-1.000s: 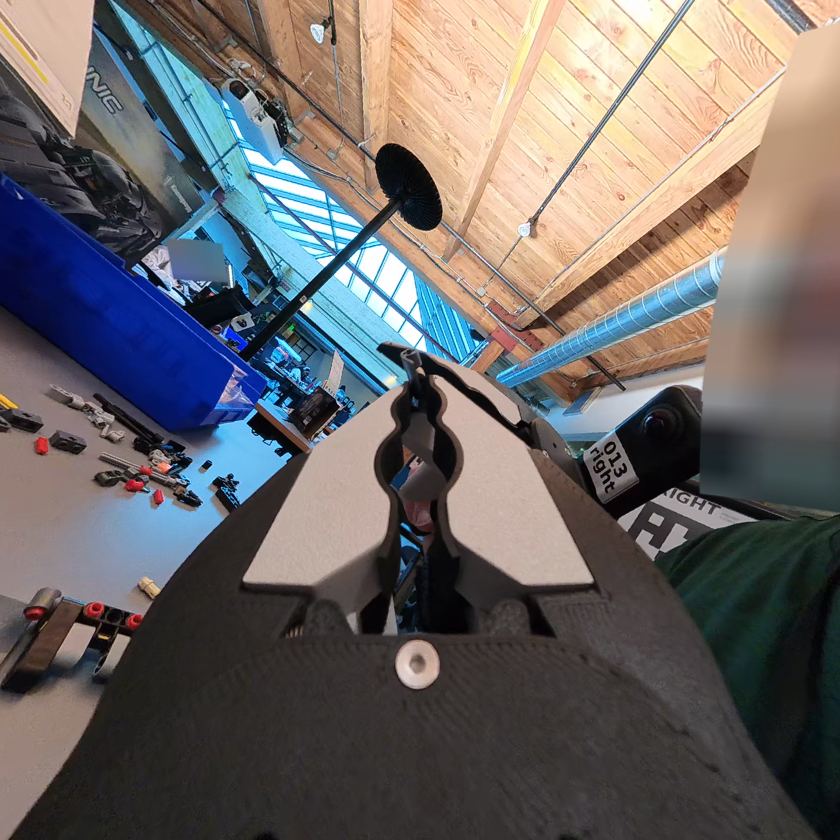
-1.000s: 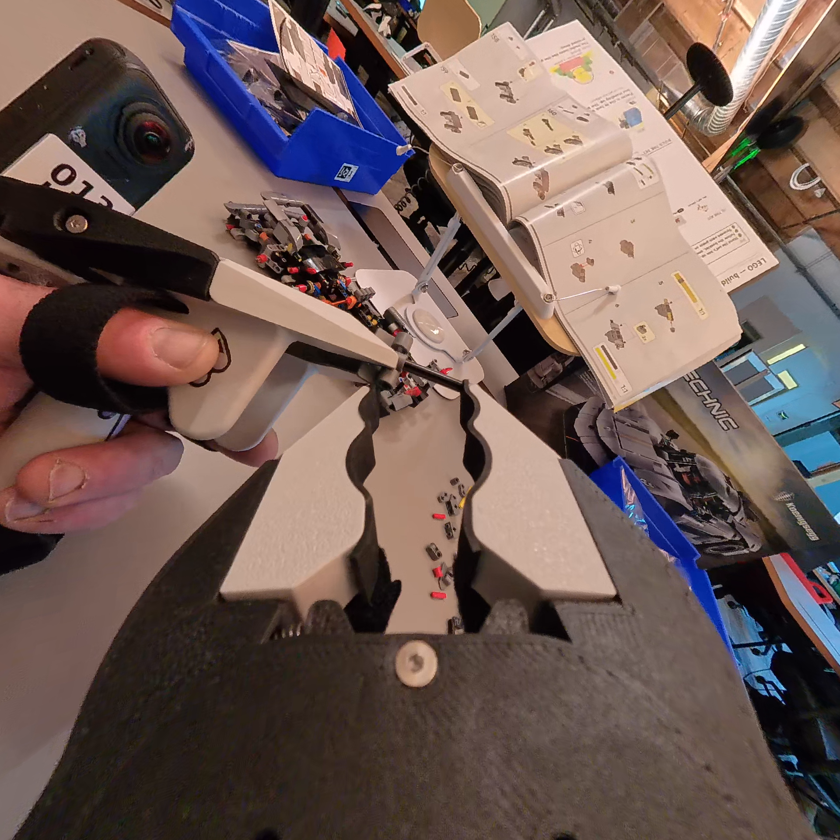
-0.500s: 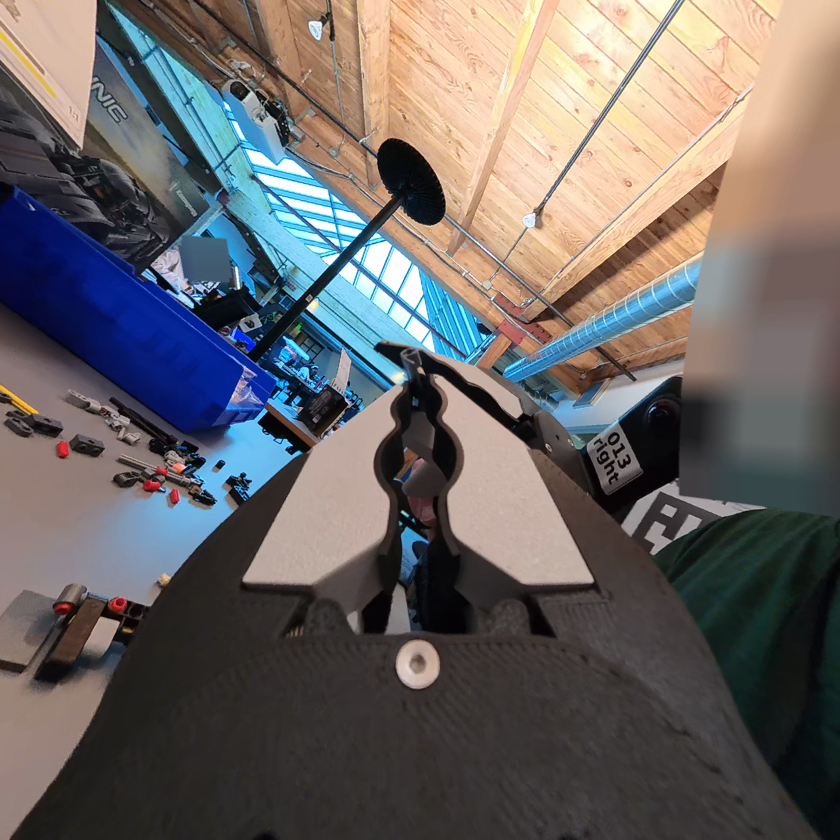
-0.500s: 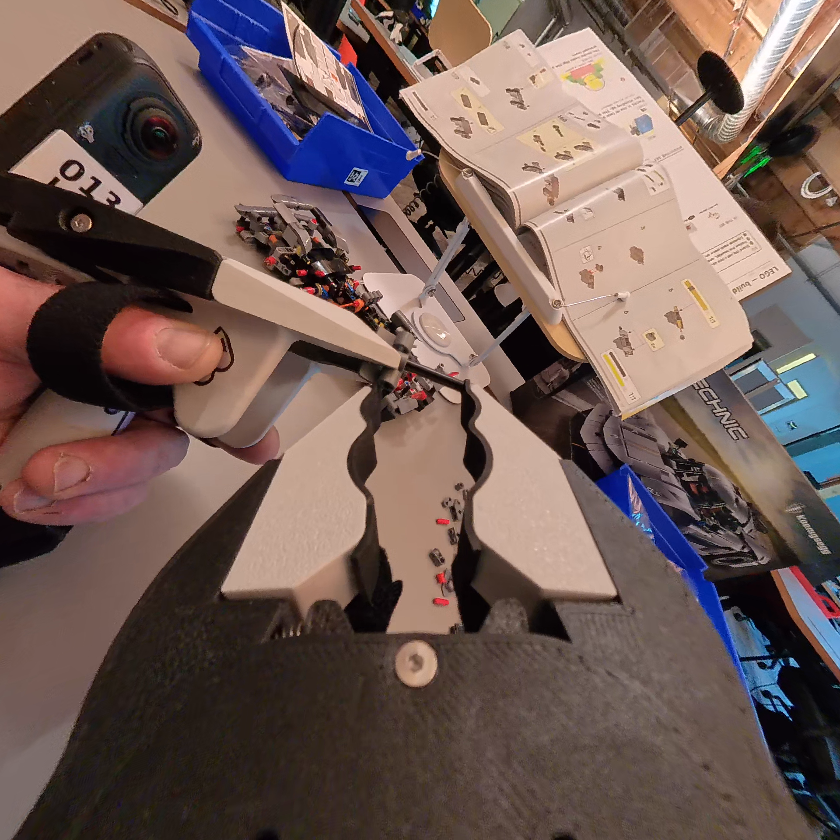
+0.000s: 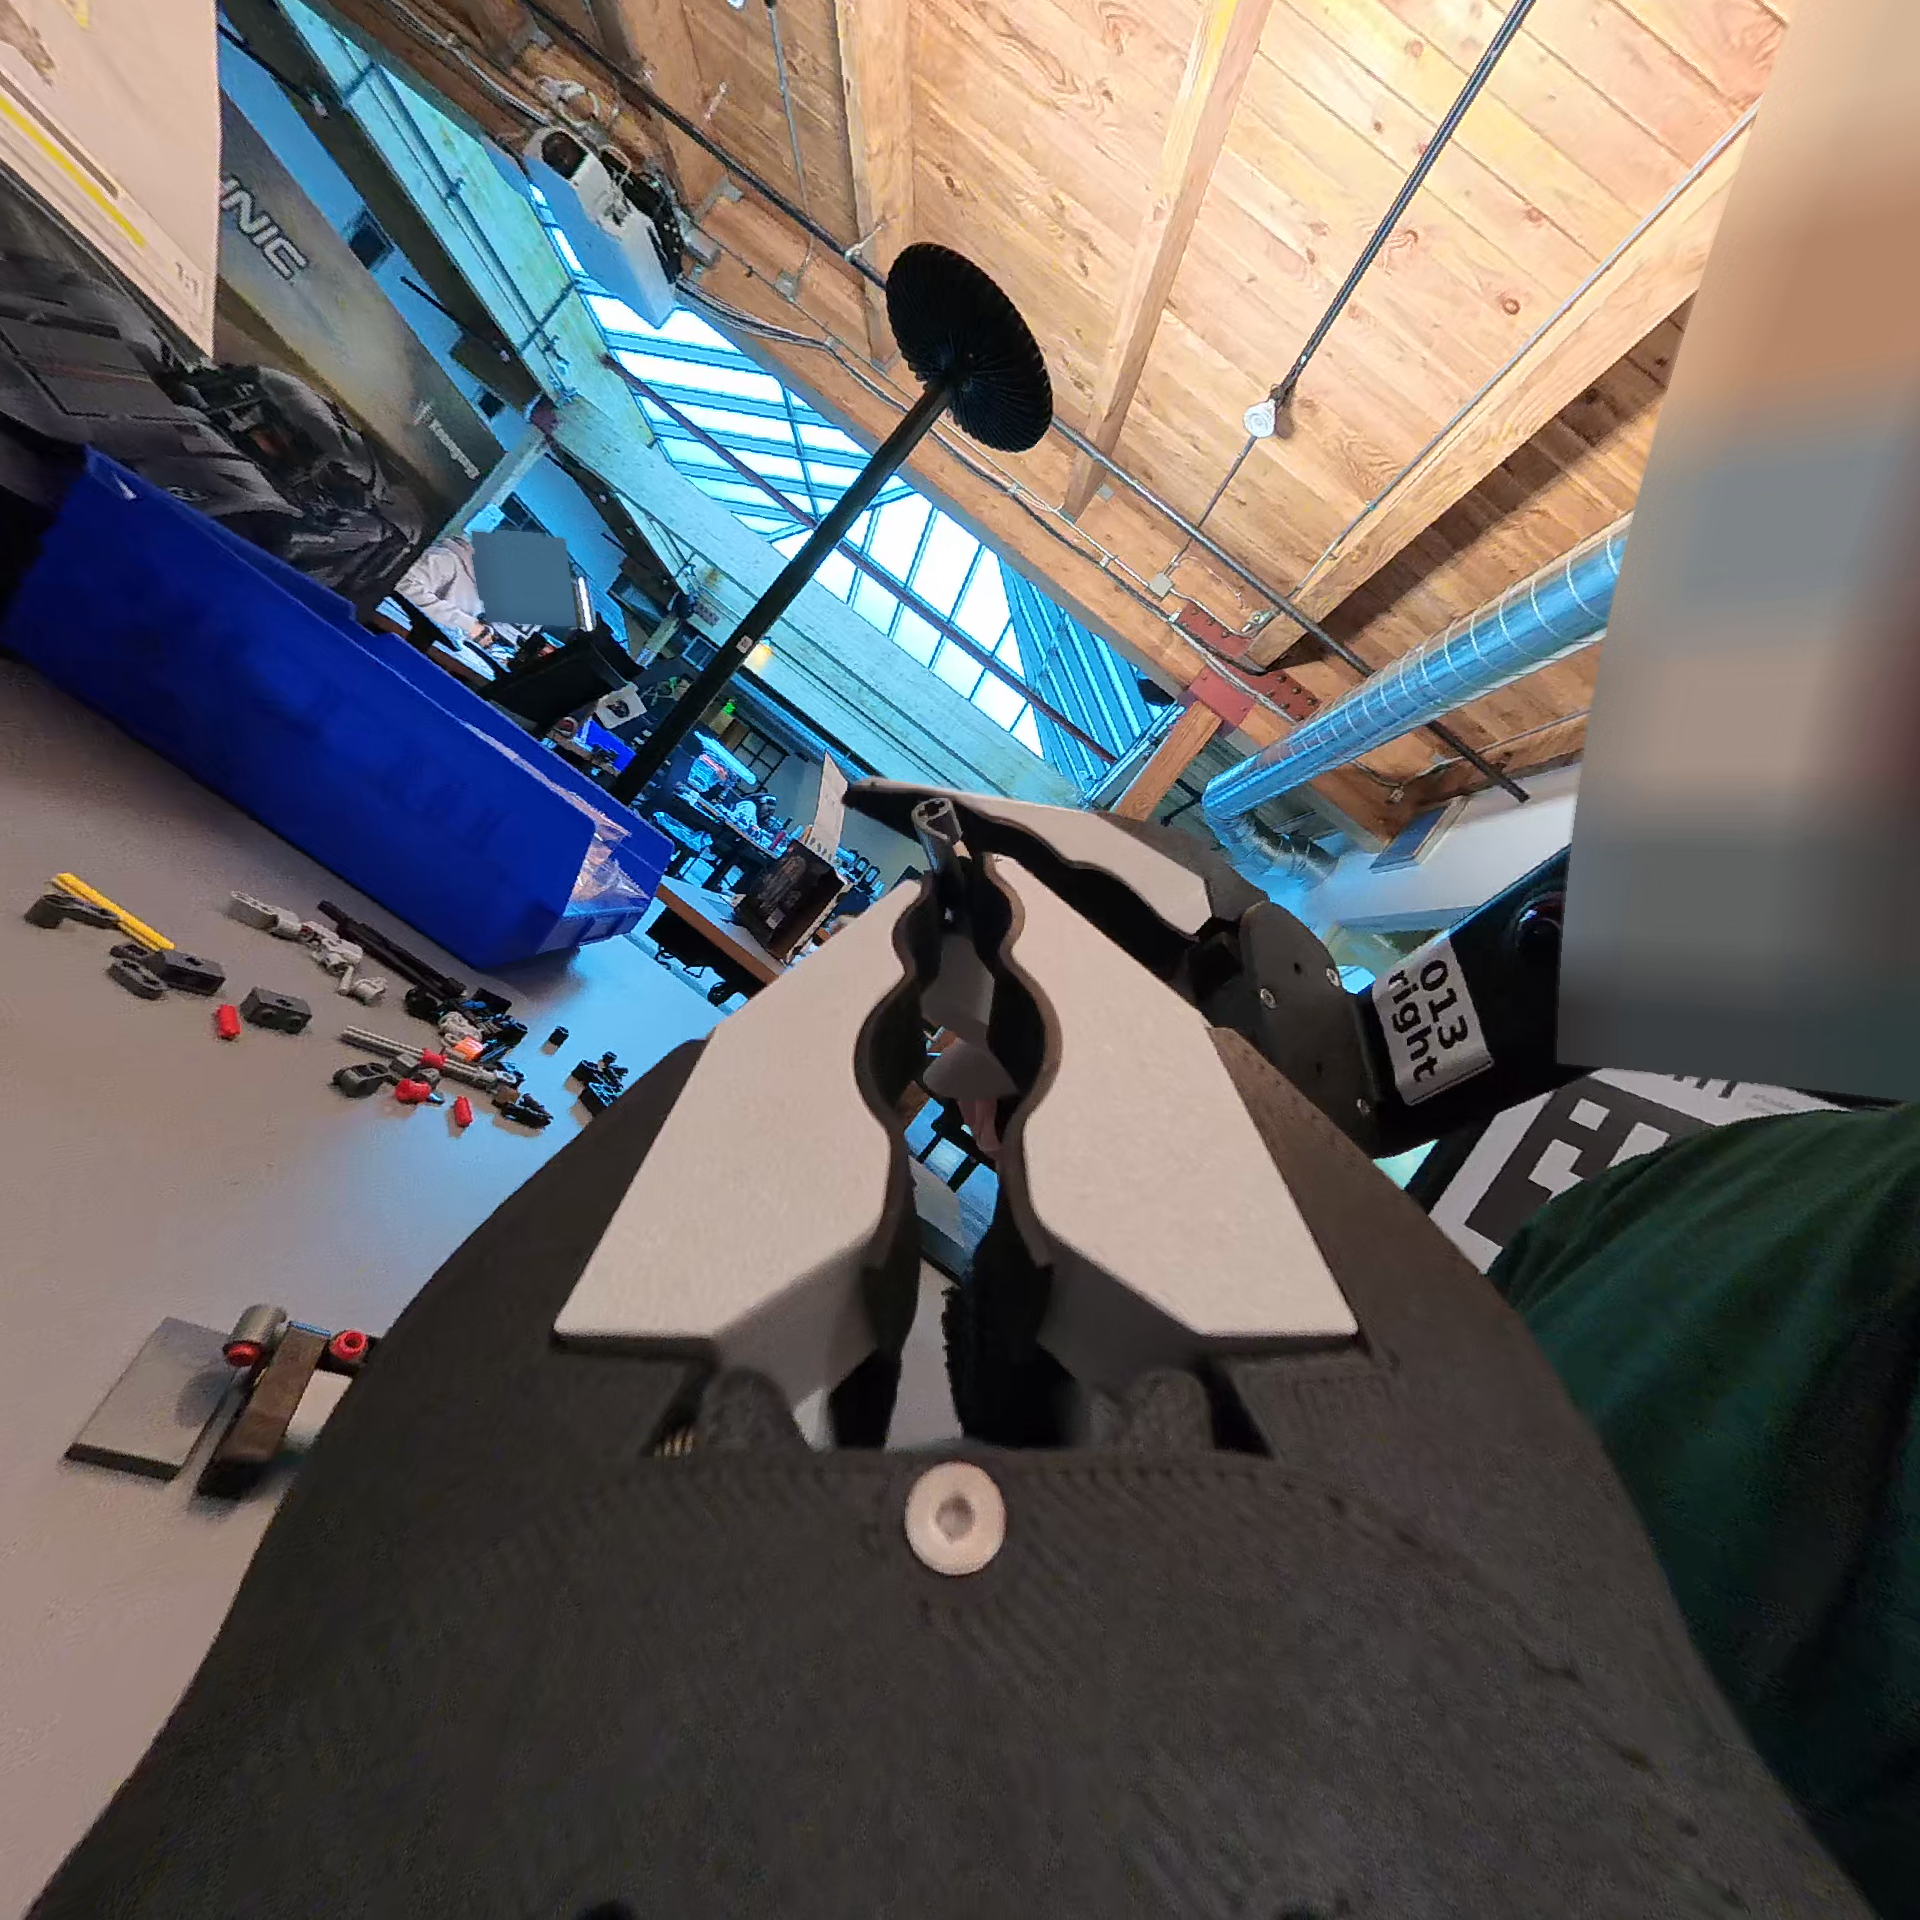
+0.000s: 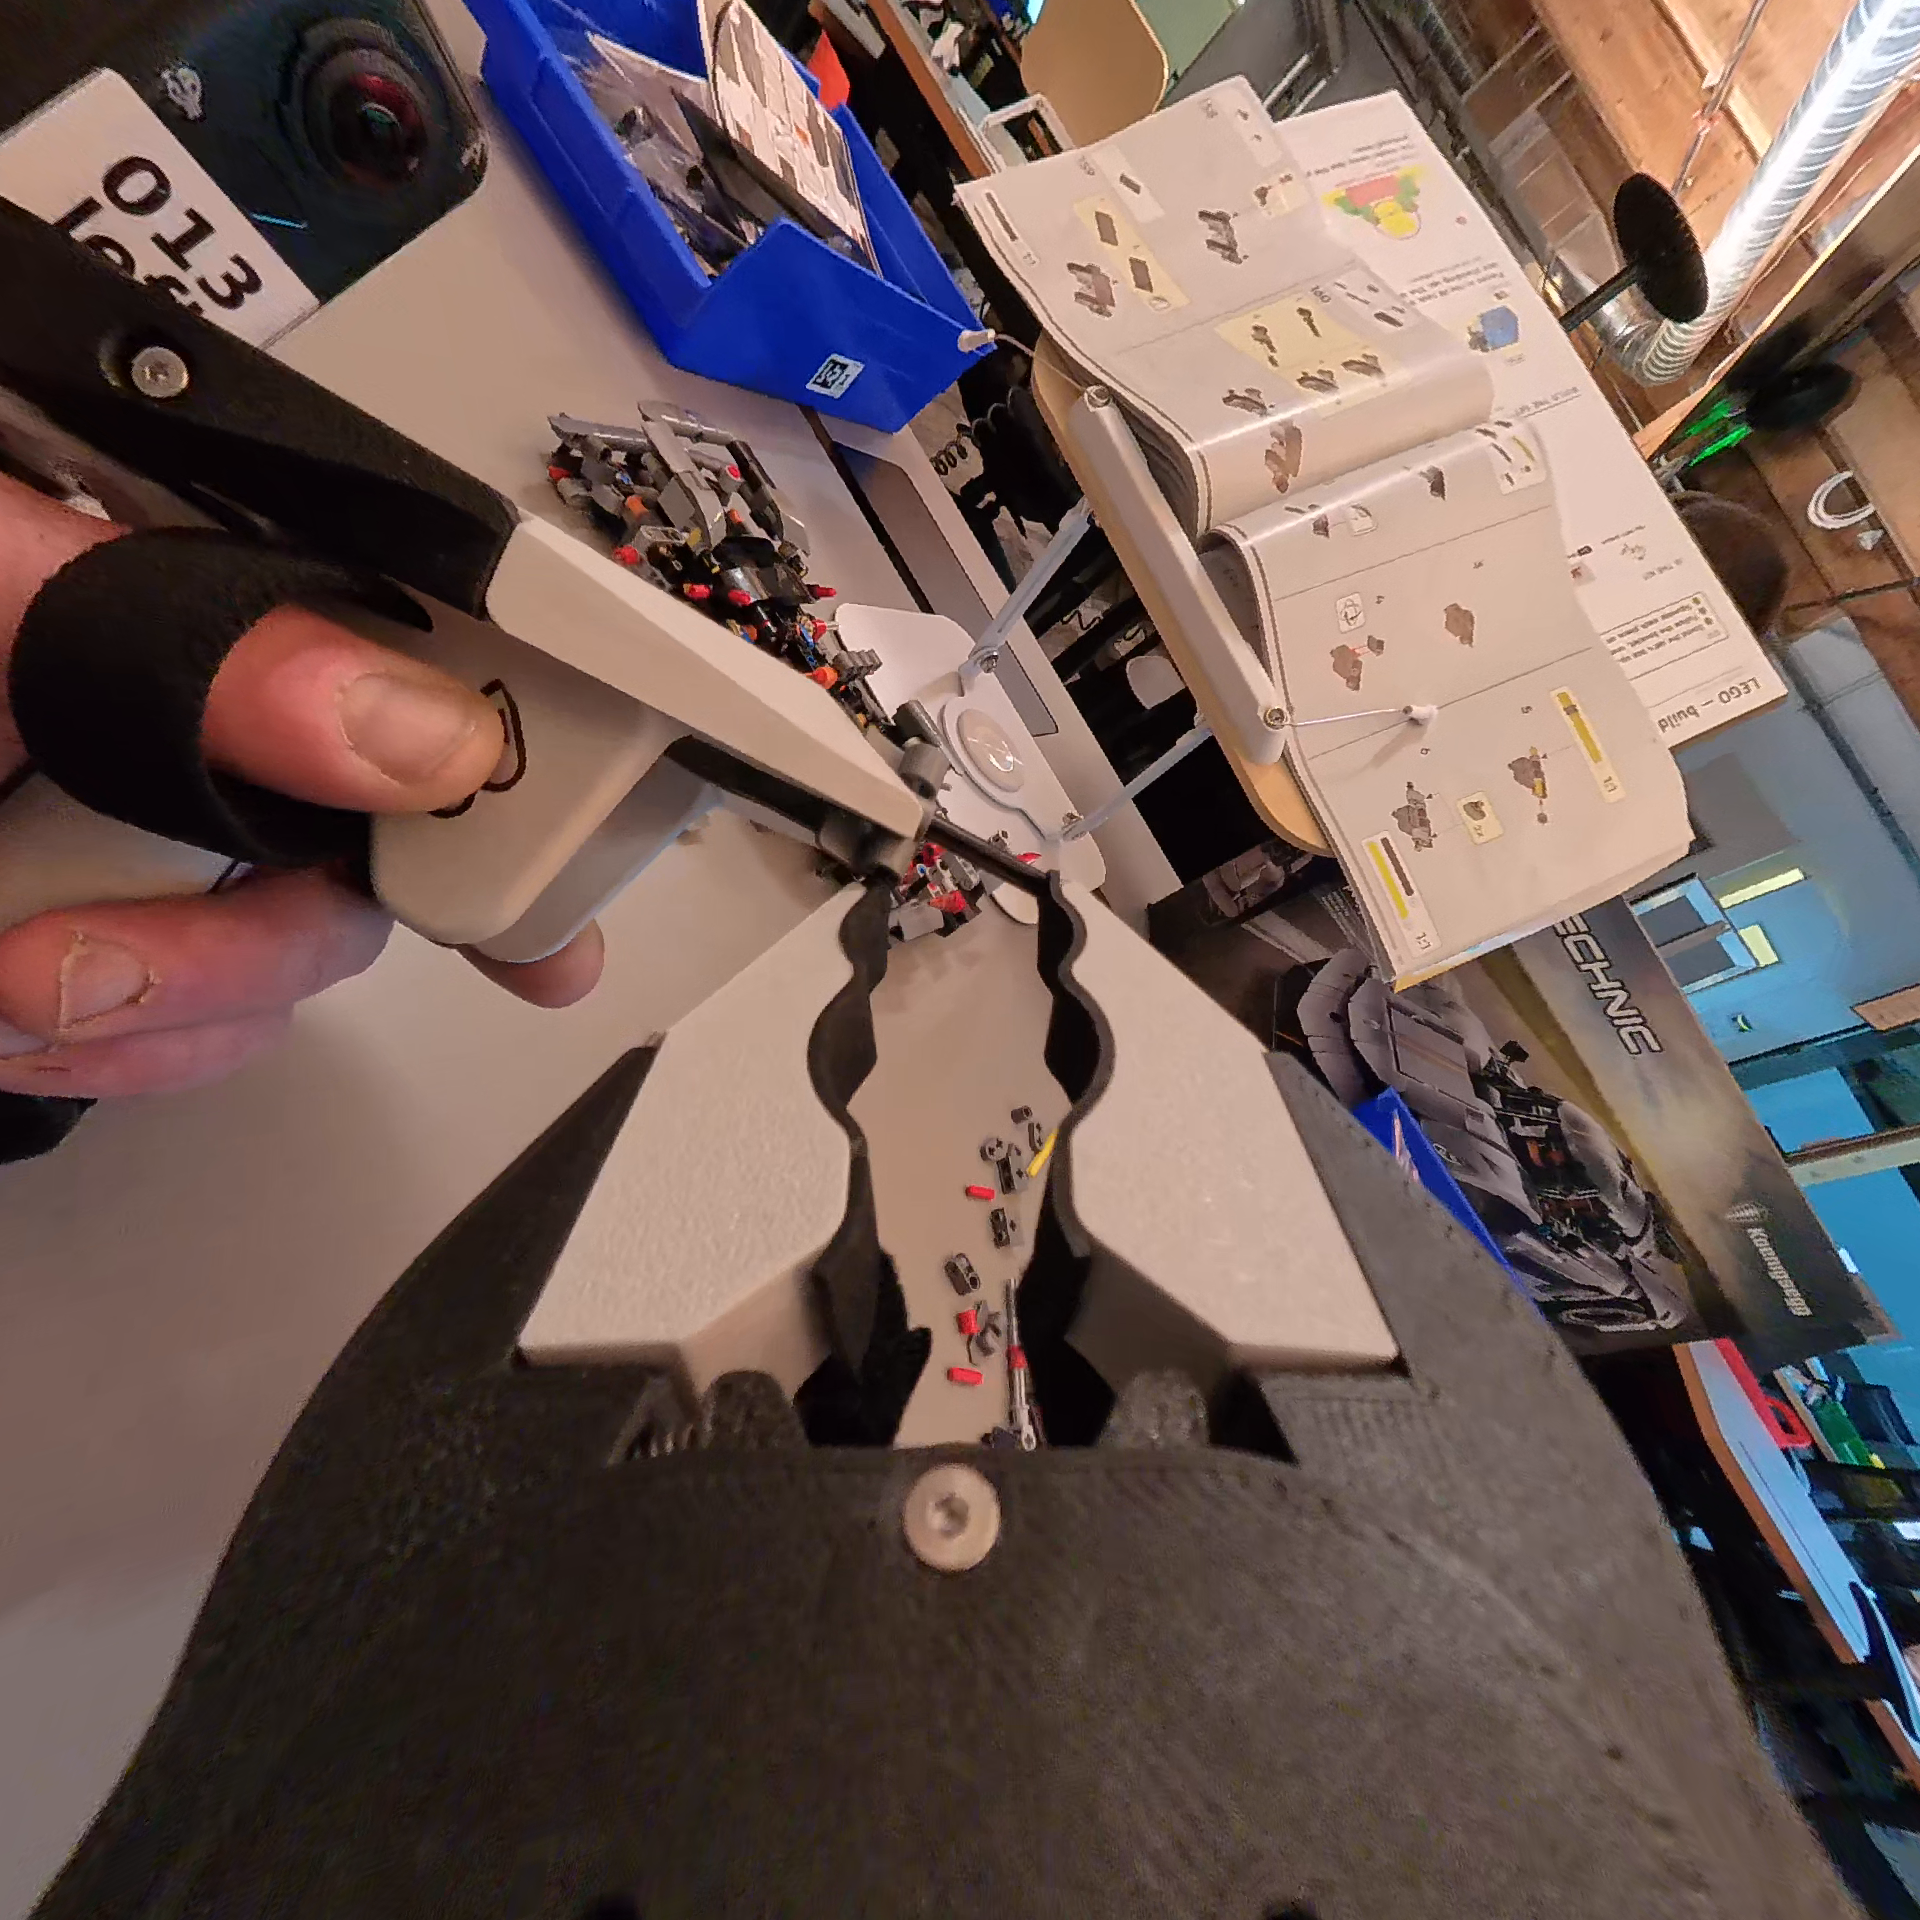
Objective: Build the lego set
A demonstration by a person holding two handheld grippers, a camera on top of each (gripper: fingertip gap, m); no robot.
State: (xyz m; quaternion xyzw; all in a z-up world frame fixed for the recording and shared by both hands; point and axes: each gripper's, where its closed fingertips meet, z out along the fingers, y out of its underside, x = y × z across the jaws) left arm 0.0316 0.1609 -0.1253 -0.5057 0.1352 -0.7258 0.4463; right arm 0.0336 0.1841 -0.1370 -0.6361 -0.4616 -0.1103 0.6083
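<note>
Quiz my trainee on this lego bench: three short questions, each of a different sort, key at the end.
1. True or false: the right hand-held gripper is open and empty.
2. The instruction booklet rests on: A a stand; B a person's lap; C the floor.
3. Which hand-held gripper grips the small grey piece?

Key: 1 true; 2 A; 3 the left hand-held gripper.

A big shared workshop: bare wooden ceiling beams [image 5: 1174, 239], a silver air duct [image 5: 1434, 675] and skylights overhead, blue parts bins [image 6: 769, 281] and loose building pieces [image 5: 416, 1049] on a grey worktop [image 5: 156, 1164], further desks behind.
</note>
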